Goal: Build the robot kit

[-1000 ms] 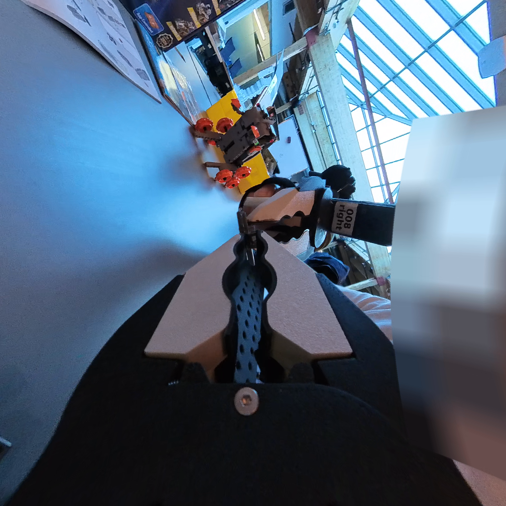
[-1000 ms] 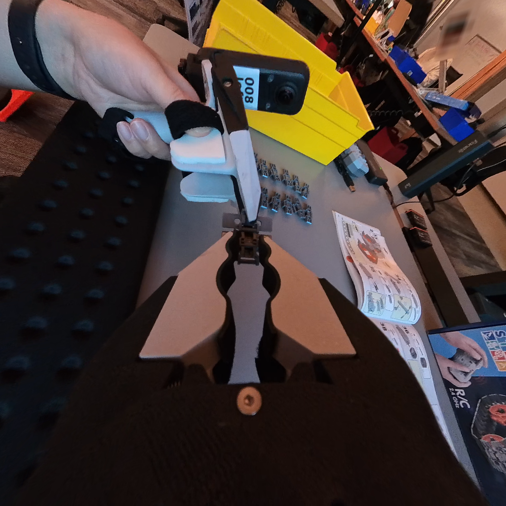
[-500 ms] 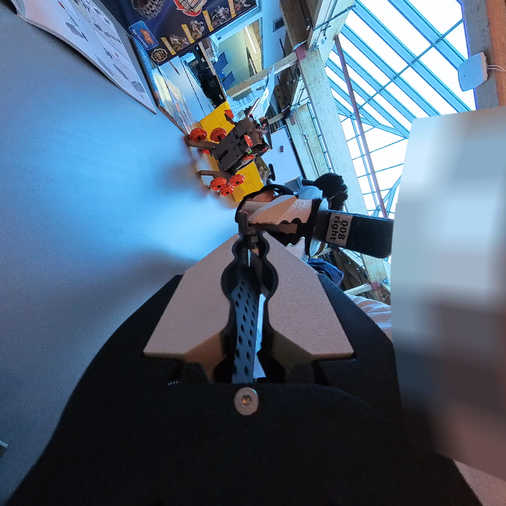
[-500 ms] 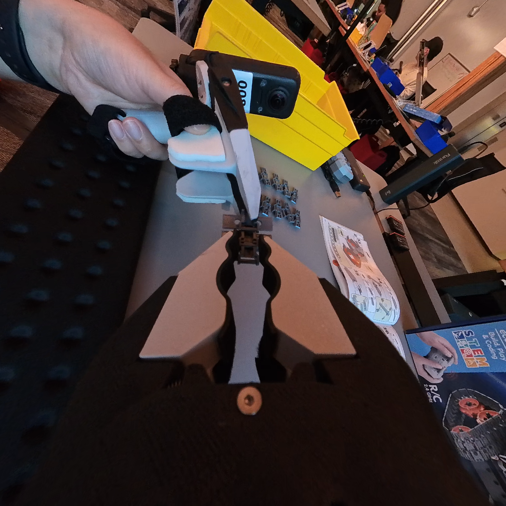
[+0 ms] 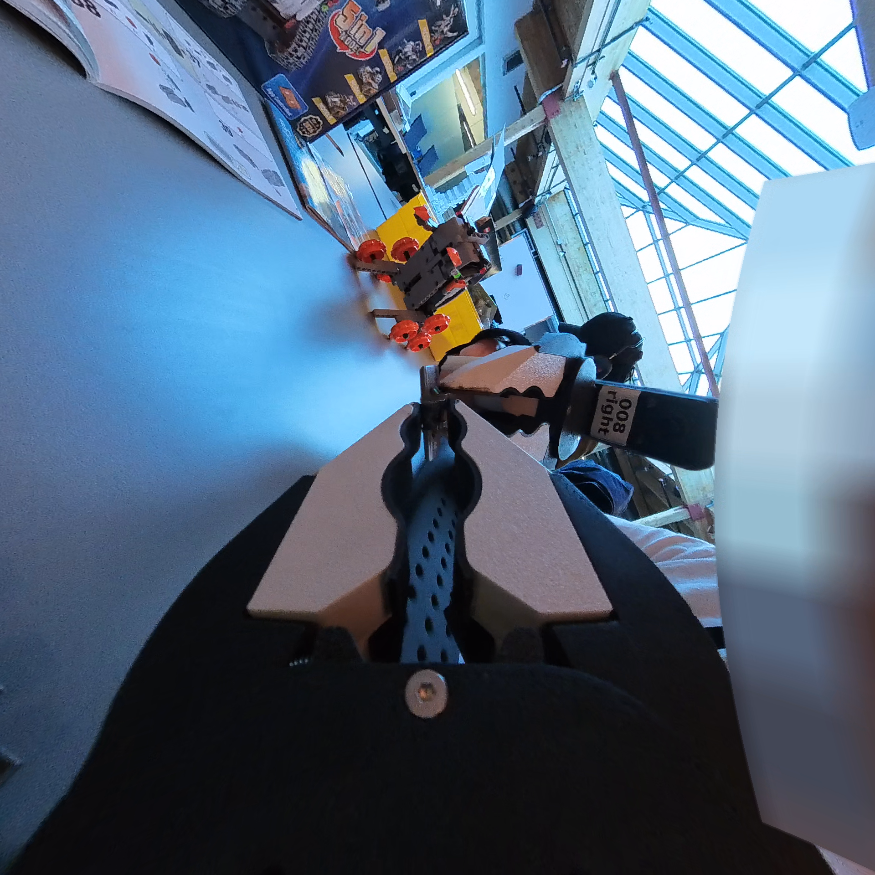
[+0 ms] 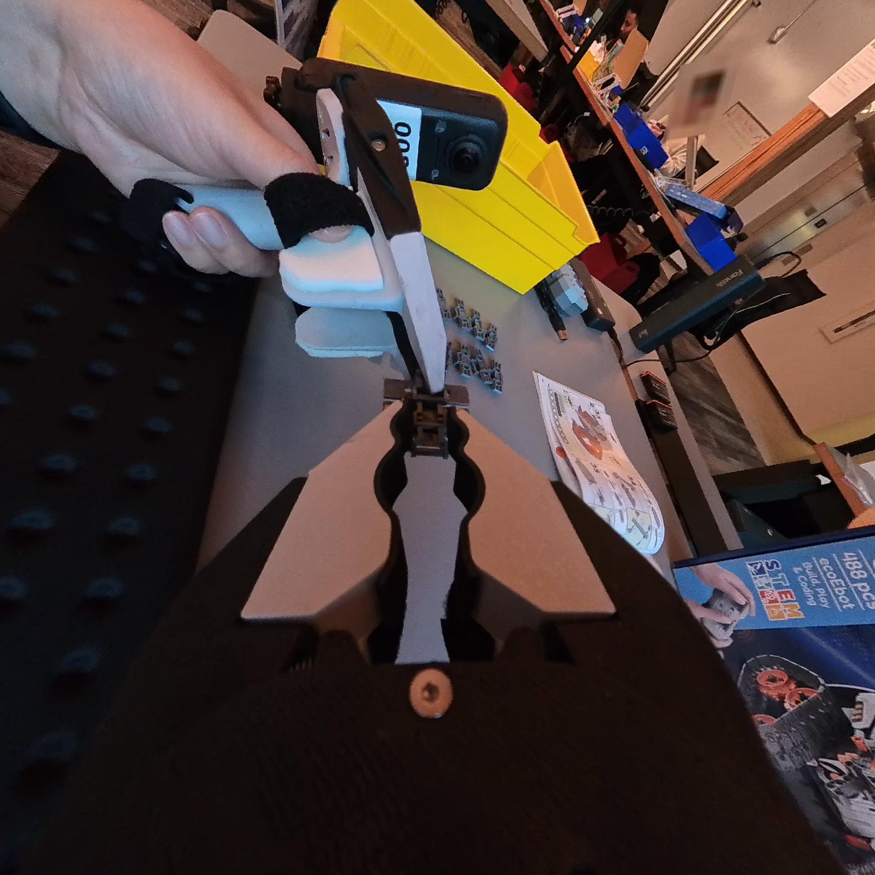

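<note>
My left gripper and right gripper meet tip to tip above the grey table. The right gripper is shut on a small dark grey link piece. The left gripper, seen in the right wrist view coming down from above in a person's hand, is shut on a thin flat grey piece. The two pieces touch at the tips. In the left wrist view the right gripper comes in from the right, and the small grey parts sit between both pairs of tips.
Two rows of small grey links lie on the table beyond the tips. A yellow bin, an open booklet and a blue box are nearby. A black dotted mat lies left. A toy vehicle with orange wheels stands farther off. Less than 4 cm separates the two grippers' tips.
Both grippers stay shut and tip to tip on the small pieces. The pair has shifted and tilted slightly, so the background has slid in both views.
</note>
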Demonstrator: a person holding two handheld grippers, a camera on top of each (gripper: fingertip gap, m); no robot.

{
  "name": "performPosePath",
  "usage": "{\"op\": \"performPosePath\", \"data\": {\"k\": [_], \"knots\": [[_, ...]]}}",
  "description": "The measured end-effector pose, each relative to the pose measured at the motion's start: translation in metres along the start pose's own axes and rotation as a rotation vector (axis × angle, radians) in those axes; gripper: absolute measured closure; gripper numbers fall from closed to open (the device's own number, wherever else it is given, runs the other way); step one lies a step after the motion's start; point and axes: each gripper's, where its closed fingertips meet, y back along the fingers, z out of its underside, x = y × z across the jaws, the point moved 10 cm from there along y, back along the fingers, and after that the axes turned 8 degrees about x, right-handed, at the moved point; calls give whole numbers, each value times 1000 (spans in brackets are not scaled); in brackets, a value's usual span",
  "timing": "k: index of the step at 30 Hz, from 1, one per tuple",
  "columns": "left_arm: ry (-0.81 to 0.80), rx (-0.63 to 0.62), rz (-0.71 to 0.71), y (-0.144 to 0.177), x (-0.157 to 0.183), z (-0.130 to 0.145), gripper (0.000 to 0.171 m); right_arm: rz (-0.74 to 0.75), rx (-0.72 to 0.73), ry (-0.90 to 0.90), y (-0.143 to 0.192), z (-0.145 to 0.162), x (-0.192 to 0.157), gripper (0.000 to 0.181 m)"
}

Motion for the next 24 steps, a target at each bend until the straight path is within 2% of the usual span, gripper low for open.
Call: {"op": "performPosePath", "data": {"k": [15,24], "knots": [[14,33,89,-3,4,4,161,39,51,72,6,-8,-1,169],[-209,56,65,-2,19,7,165,111,61,264,10,-15,-10,170]]}}
